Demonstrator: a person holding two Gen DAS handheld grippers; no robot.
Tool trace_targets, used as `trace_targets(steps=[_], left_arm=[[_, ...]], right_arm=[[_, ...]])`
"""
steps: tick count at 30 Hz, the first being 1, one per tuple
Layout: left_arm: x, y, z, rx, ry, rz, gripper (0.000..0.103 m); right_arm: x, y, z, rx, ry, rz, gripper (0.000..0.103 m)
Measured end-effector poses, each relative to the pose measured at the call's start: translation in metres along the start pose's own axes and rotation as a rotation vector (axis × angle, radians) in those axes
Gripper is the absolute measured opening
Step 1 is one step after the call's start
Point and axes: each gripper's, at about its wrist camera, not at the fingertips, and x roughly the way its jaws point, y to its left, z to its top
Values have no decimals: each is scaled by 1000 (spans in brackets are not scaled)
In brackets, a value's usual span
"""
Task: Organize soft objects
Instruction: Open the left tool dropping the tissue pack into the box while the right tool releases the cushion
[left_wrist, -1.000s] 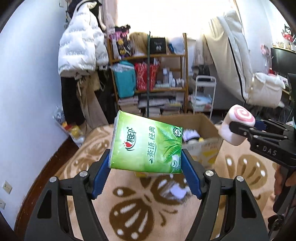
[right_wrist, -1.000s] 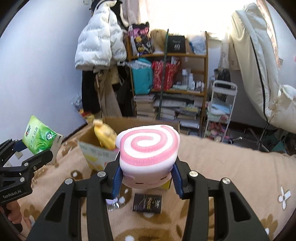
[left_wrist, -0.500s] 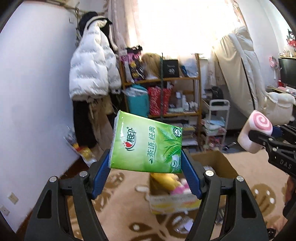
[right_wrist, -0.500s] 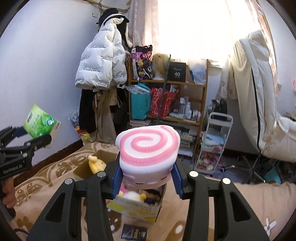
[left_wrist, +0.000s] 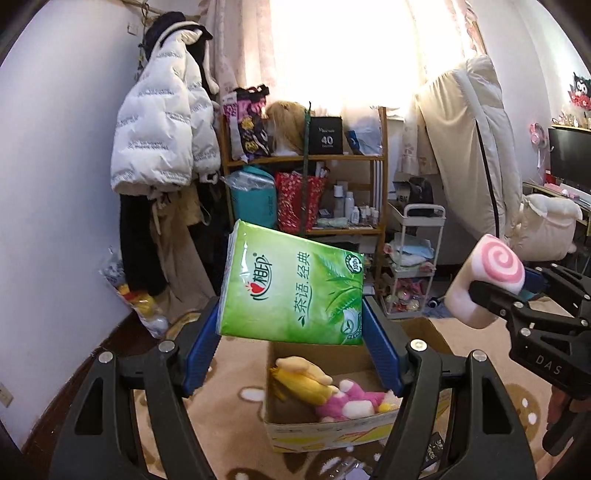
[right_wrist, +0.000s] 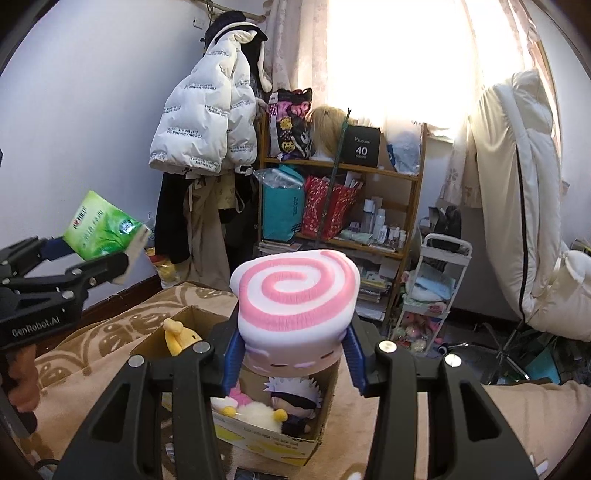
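Note:
My left gripper (left_wrist: 291, 325) is shut on a green tissue pack (left_wrist: 291, 284) and holds it in the air above and before an open cardboard box (left_wrist: 328, 428). The box holds a yellow plush (left_wrist: 303, 380) and a pink plush (left_wrist: 351, 400). My right gripper (right_wrist: 291, 343) is shut on a pink-and-white swirl plush (right_wrist: 295, 291), raised above the same box (right_wrist: 266, 439). The swirl plush also shows in the left wrist view (left_wrist: 487, 280), and the tissue pack in the right wrist view (right_wrist: 99, 229).
The box stands on a beige patterned blanket (left_wrist: 229, 417). Behind are a wooden shelf (left_wrist: 306, 184) full of bags and bottles, a white jacket (left_wrist: 162, 129) hung on the wall, a small white cart (left_wrist: 413, 258) and a propped mattress (left_wrist: 476, 147).
Both grippers have risen and tilted up with their loads still held. The box now sits lower and closer in both views, and its plush toys show.

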Motion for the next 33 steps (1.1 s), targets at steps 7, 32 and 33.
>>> trace_targets(steps=[7,32,33], left_arm=[[23,-6,-21,9,54,-28,72],[81,-12,-66,2,263,-69,74],[82,-12,-67,0,265,-70,74]], right_arm=[[26,-3,-17,28,50,16,51],[74,-8,-77,83,209,144,58],[74,-7,-77,81,209,148,58]])
